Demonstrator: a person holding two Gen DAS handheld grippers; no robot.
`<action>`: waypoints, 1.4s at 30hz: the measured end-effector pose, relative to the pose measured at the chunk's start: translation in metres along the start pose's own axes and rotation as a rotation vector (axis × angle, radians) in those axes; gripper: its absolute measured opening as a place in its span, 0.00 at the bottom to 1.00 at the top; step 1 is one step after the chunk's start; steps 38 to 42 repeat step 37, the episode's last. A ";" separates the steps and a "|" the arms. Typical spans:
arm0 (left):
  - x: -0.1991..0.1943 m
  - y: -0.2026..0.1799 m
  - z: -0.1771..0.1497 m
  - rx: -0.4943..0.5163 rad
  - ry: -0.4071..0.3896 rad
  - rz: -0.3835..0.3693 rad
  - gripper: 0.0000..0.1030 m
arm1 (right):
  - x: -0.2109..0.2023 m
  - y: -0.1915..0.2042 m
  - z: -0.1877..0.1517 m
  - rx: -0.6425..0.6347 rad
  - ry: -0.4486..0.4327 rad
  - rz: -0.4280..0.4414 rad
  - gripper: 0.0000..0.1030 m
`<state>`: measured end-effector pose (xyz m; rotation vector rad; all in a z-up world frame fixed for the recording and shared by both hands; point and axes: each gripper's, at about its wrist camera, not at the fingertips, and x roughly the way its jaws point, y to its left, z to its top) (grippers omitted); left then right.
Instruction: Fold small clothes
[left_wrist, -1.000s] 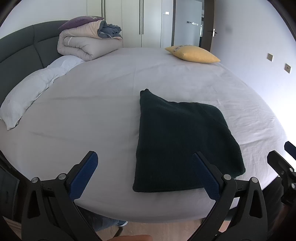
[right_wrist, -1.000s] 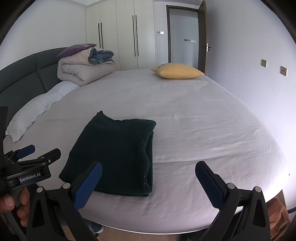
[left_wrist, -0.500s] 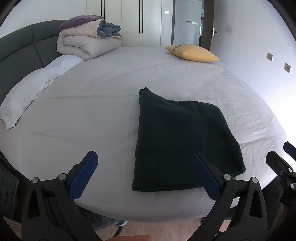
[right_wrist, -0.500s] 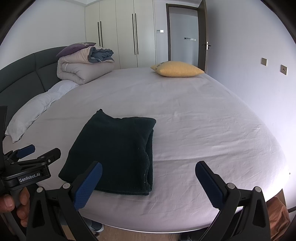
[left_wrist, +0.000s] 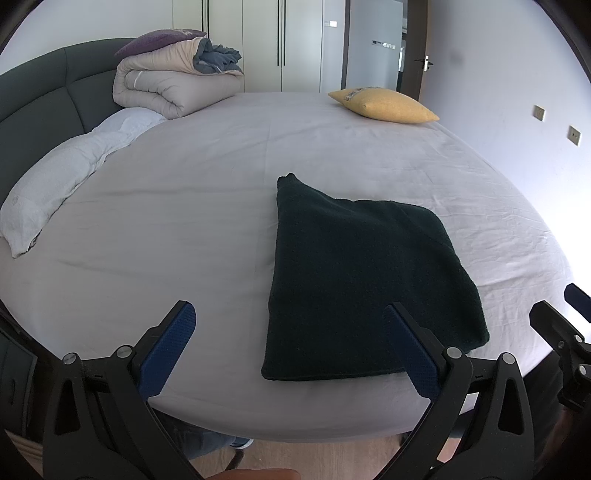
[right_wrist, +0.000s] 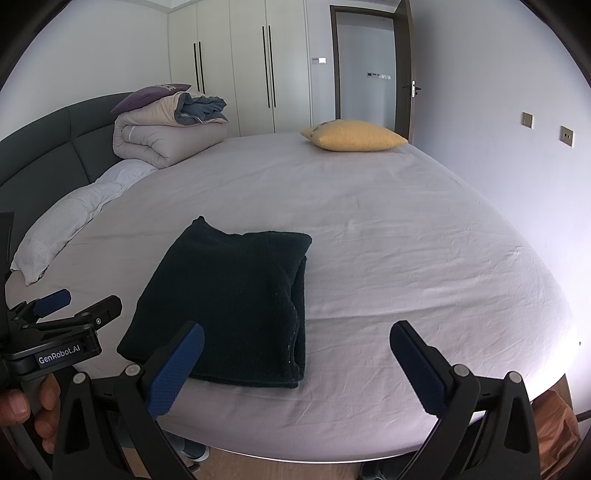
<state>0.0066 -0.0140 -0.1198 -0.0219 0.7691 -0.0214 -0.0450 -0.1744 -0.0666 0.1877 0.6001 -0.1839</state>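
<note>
A dark green garment (left_wrist: 365, 280) lies folded into a flat rectangle near the front edge of the bed; it also shows in the right wrist view (right_wrist: 232, 299). My left gripper (left_wrist: 291, 347) is open and empty, held just in front of the bed edge, to the left of the garment's near edge. My right gripper (right_wrist: 295, 362) is open and empty, held at the bed edge to the right of the garment. Each gripper shows at the edge of the other's view. Neither touches the cloth.
The bed (left_wrist: 207, 192) has a pale sheet. A white pillow (left_wrist: 62, 184) lies at the left by the dark headboard. A rolled duvet (left_wrist: 173, 81) sits at the back left, a yellow pillow (left_wrist: 384, 107) at the back right. Wardrobes and a door stand behind.
Both views have shifted slightly; the grippers stay open at the bed edge and the garment has not moved.
</note>
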 end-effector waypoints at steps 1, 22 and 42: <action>0.000 0.000 0.000 0.000 0.001 0.000 1.00 | 0.000 0.000 0.000 -0.001 0.000 0.000 1.00; 0.003 0.000 -0.002 -0.009 0.017 -0.010 1.00 | 0.001 0.000 -0.004 0.000 0.009 0.004 1.00; 0.006 0.000 -0.002 -0.005 0.013 -0.004 1.00 | 0.005 -0.002 -0.004 0.000 0.021 0.011 1.00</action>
